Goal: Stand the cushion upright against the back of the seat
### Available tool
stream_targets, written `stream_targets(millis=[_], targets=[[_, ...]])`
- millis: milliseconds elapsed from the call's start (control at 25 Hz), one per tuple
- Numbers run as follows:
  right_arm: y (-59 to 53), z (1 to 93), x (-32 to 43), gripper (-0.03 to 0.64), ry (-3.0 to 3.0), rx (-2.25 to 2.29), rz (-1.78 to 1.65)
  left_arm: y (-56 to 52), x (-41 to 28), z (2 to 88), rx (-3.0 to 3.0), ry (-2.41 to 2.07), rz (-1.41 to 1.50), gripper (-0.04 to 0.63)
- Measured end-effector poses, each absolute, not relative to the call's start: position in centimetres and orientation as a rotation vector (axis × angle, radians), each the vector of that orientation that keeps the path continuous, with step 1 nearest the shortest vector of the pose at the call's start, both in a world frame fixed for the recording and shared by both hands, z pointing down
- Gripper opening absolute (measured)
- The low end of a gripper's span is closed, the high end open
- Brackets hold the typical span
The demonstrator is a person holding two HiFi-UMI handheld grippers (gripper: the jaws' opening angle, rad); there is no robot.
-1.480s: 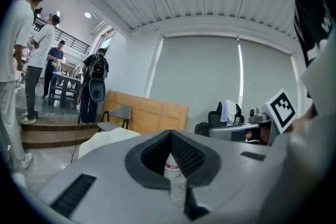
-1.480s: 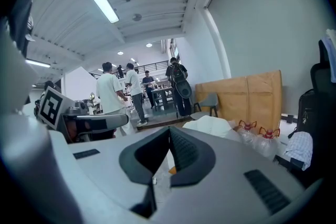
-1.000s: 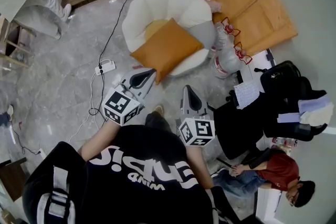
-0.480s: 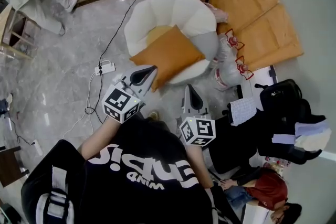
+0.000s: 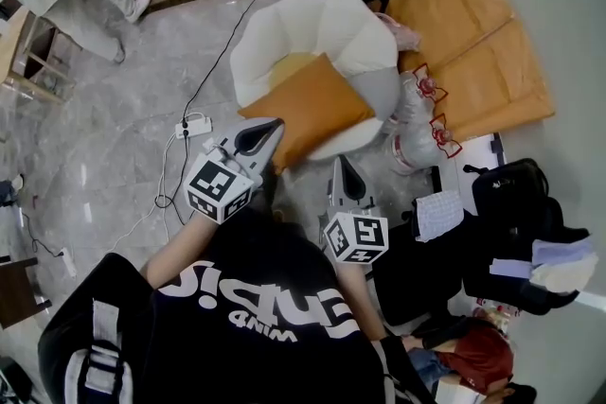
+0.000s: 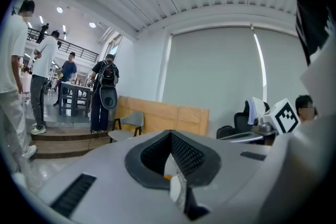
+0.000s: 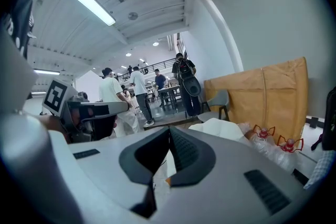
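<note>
orange cushion (image 5: pixel 308 109) flat and skewed on the seat of the cream armchair (image 5: pixel 327 24), near corner poking past the front edge, nowhere close to upright against the padded back; task judged not yet begun. left gripper (image 5: pixel 267 129) and right gripper (image 5: pixel 341 167) both pressed together with nothing between the jaws, held side by side in front of the chair and aimed roughly at it. probably just carried like that on the approach, with no grasp of the fabric possible until the jaws spread. left one the nearer, tip overlapping the cushion's near corner in the head view; touching it or merely above it, cannot tell. right one a little apart from the seat's front edge. little help from either gripper view: grey jaw housing filling the lower half, only a sliver of orange through the notch on the left, only a cream bulge of chair over the housing on the right. seat surface under the cushion hidden, lower part of the backrest too. clear bottles with red caps (image 5: pixel 421 109) crowded against the chair's right side, partly cut off by it. white power strip (image 5: pixel 192 122) on the floor (image 5: pixel 114 166) to the left, well apart from the chair.
</note>
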State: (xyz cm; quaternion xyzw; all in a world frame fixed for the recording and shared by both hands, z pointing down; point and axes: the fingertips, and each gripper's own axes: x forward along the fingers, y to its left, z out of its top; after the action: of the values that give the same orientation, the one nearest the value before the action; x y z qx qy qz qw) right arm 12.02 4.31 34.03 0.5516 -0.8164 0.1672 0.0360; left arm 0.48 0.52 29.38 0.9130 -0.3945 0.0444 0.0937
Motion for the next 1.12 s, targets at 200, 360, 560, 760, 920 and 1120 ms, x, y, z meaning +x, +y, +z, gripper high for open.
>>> stream_targets(millis=[200, 360, 560, 760, 920, 1120], targets=[[2.3, 34.7, 12.8, 0.021, -2.484, 1.724, 0.526, -1.8, 1.4, 29.6, 2.731, -1.134, 0.125, 0.006], [-0.2, 34.8, 13.0, 0.023, -2.473, 1.739, 0.533, -4.5, 1.6, 29.4, 2.746, -1.113, 0.119, 0.006], [-3.6, 35.1, 12.7, 0.022, -2.464, 1.749, 0.543, -7.9, 2.0, 29.7, 2.769, -1.081, 0.158, 0.006], [-7.4, 35.3, 12.4, 0.022, -2.454, 1.759, 0.555, -11.9, 2.2, 30.3, 2.754, -1.039, 0.152, 0.006], [-11.2, 35.3, 12.5, 0.023, -2.432, 1.78, 0.558, -15.9, 2.7, 30.4, 2.754, -0.992, 0.132, 0.006], [-16.5, 34.6, 12.8, 0.022, -2.404, 1.822, 0.524, -21.0, 3.5, 30.6, 2.772, -0.919, 0.112, 0.006]])
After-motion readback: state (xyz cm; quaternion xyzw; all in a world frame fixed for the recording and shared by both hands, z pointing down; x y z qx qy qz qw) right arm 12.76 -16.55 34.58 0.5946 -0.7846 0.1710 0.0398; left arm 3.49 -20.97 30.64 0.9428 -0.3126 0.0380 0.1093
